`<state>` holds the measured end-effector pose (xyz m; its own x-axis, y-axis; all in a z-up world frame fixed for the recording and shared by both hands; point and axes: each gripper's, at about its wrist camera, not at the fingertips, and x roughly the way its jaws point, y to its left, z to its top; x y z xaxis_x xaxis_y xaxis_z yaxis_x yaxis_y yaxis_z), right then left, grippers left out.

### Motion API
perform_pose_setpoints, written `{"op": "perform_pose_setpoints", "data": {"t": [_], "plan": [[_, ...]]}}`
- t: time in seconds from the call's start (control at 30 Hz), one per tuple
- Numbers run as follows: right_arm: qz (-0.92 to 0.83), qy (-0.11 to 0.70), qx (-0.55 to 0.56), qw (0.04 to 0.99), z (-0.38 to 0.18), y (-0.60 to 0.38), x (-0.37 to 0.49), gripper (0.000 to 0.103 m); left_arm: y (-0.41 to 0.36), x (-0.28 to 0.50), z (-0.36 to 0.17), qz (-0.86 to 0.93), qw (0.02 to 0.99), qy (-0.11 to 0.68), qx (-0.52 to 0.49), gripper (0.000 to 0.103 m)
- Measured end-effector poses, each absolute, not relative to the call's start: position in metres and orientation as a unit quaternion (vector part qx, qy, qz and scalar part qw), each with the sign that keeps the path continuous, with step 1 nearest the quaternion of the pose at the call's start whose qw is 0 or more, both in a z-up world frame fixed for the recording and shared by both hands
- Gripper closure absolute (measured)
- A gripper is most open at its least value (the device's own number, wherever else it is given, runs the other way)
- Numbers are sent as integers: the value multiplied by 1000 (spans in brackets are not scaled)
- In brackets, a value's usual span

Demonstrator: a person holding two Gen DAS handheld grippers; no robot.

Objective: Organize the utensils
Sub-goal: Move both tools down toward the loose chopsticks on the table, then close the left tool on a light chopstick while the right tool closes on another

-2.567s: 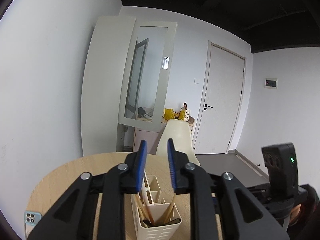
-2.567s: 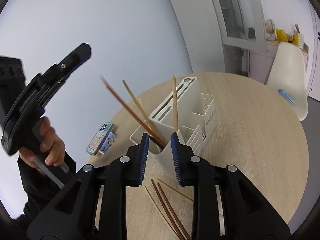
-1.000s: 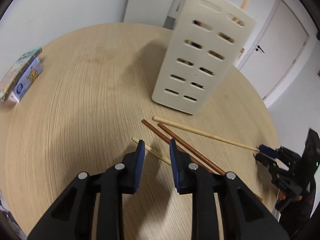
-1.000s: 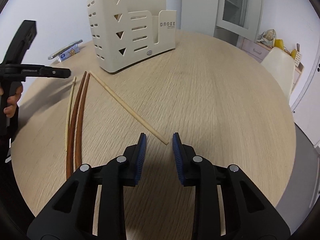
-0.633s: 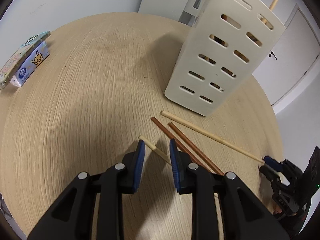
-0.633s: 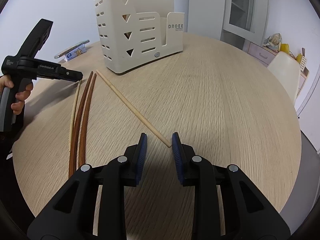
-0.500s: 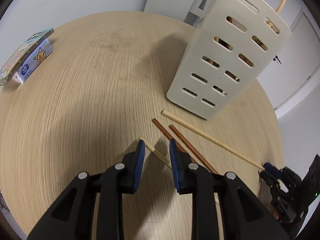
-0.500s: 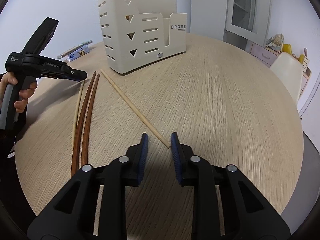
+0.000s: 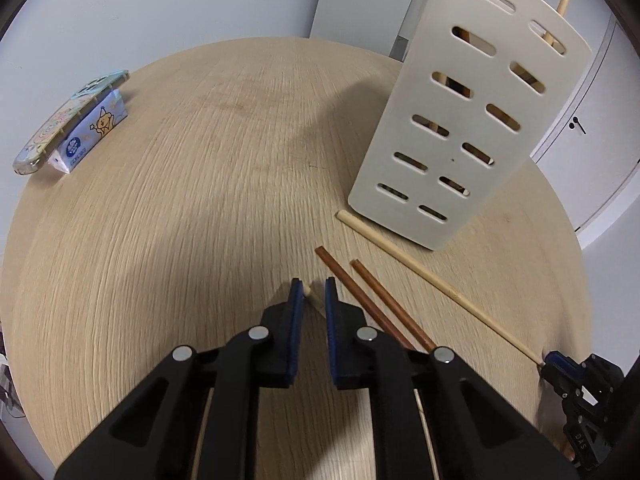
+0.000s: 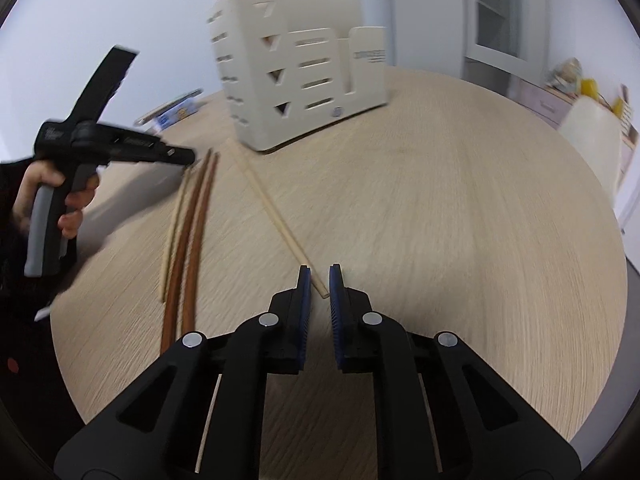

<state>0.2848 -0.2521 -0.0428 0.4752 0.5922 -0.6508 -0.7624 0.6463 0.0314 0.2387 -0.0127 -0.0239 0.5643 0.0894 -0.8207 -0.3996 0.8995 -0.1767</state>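
A cream utensil holder [image 9: 460, 120] [image 10: 296, 76] stands on the round wooden table [image 9: 160, 220] with several chopsticks upright in it. Loose on the table lie a short pale chopstick [image 9: 314, 298] [image 10: 172, 236], two dark brown chopsticks [image 9: 376, 300] [image 10: 192, 240] and a long pale chopstick [image 9: 432, 276] [image 10: 276, 216]. My left gripper [image 9: 311, 290] is open, its jaws either side of the short pale chopstick's end. My right gripper [image 10: 319, 276] is open, its jaws either side of the long pale chopstick's near end.
A phone on a small blue box [image 9: 72, 136] lies at the table's far left edge. The right gripper shows at the lower right of the left wrist view [image 9: 576, 384]. A cream chair [image 10: 592, 136] stands beyond the table.
Both grippers came down from above the holder to the table. Each has moved forward until a chopstick end lies between its open jaws.
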Motion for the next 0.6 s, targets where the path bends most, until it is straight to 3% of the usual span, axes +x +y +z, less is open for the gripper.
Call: {"op": "perform_pose_setpoints", "data": {"t": [0.6], "plan": [[418, 315, -148, 839, -45, -246, 280, 97, -21, 231, -25, 168, 870, 427, -183, 95]]}}
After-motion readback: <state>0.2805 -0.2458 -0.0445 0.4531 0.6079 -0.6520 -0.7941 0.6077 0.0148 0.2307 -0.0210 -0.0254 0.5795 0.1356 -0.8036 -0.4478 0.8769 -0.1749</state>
